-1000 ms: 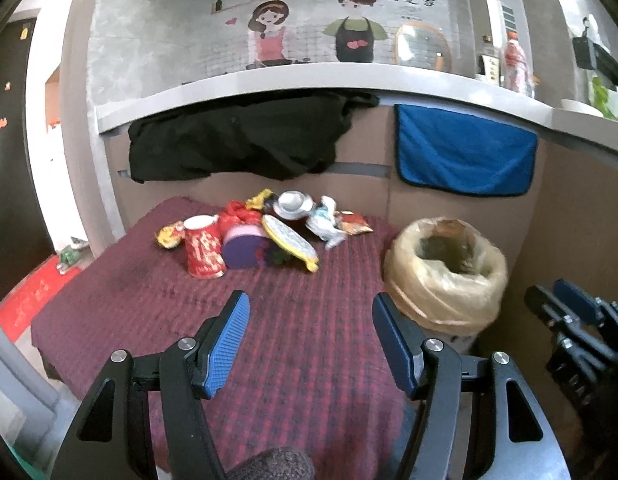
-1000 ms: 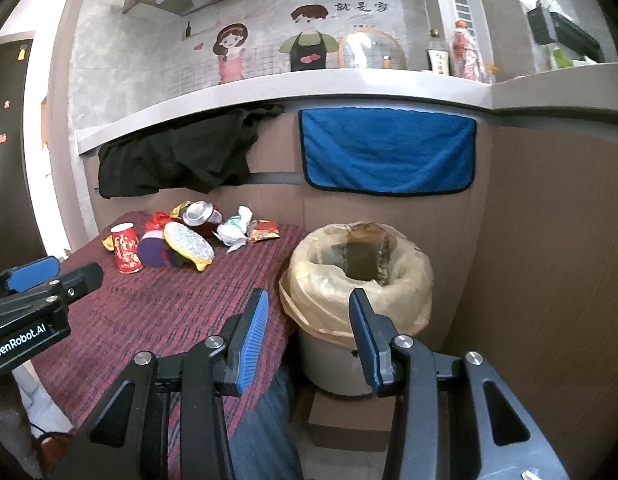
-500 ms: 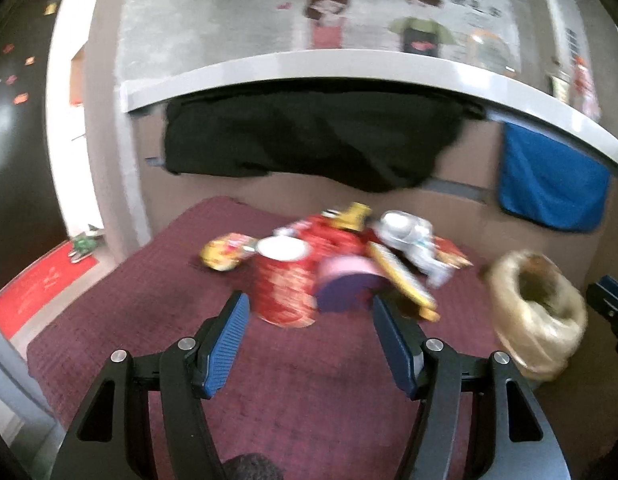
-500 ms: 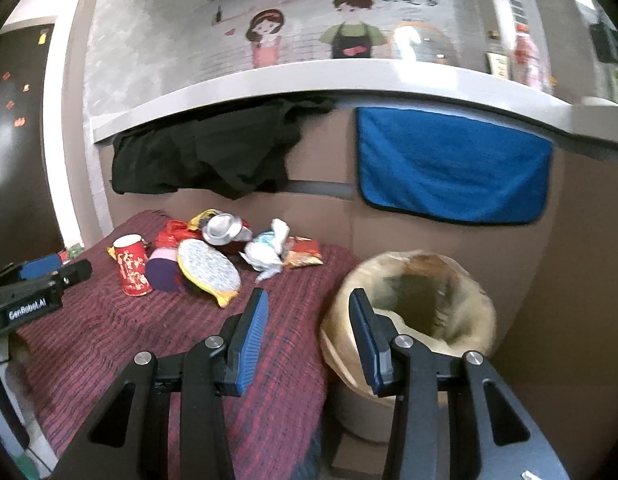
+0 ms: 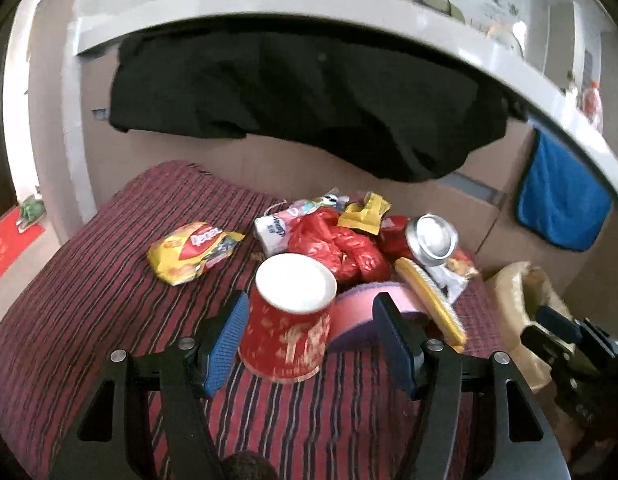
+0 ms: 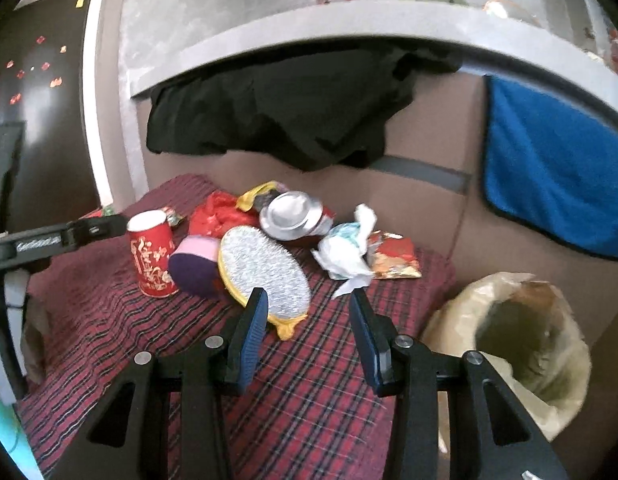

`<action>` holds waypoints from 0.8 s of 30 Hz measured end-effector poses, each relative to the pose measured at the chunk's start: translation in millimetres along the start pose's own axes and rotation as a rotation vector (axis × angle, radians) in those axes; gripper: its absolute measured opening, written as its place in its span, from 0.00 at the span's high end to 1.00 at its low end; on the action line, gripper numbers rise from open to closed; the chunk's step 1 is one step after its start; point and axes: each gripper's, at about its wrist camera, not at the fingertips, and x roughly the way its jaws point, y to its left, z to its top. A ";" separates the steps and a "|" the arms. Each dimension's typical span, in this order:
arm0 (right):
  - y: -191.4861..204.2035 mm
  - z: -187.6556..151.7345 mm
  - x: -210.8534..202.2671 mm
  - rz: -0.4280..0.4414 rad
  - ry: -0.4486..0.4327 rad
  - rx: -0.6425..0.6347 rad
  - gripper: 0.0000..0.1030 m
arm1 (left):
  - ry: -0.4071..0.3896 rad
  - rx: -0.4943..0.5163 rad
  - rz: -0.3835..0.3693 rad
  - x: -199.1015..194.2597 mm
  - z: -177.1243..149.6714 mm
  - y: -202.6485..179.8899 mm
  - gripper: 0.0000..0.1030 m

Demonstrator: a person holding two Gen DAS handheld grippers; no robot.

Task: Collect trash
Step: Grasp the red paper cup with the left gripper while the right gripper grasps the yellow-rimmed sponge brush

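A red paper cup (image 5: 287,326) stands upright on the plaid table; it also shows in the right wrist view (image 6: 151,252). My left gripper (image 5: 309,336) is open, its fingers on either side of the cup, not closed on it. Behind the cup lie a red plastic bag (image 5: 337,246), a yellow snack packet (image 5: 193,250), a tissue pack (image 5: 275,230), a silver can (image 5: 431,238) and a yellow brush (image 6: 265,272). My right gripper (image 6: 307,332) is open and empty, just in front of the brush and a crumpled white paper (image 6: 347,250). A lined trash bin (image 6: 521,344) stands right of the table.
A purple and pink roll (image 6: 195,262) lies between cup and brush. A red foil wrapper (image 6: 395,258) lies near the table's right edge. A black garment (image 5: 309,96) and a blue towel (image 6: 549,176) hang from the counter behind the table (image 6: 309,400).
My left gripper has moved forward to the pile, and the red cup now sits between its open fingers. My right gripper has moved left and forward, from the bin toward the brush.
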 end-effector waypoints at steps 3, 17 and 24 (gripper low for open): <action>3.0 -2.0 14.1 0.007 0.026 -0.011 0.61 | 0.033 -0.014 0.013 18.7 1.3 1.3 0.37; 14.4 -1.8 40.9 0.057 0.068 -0.062 0.61 | 0.101 -0.144 -0.016 33.6 -0.3 29.2 0.41; 35.2 7.8 51.6 0.071 0.078 -0.129 0.61 | -0.013 -0.102 0.025 -9.8 -1.7 20.3 0.41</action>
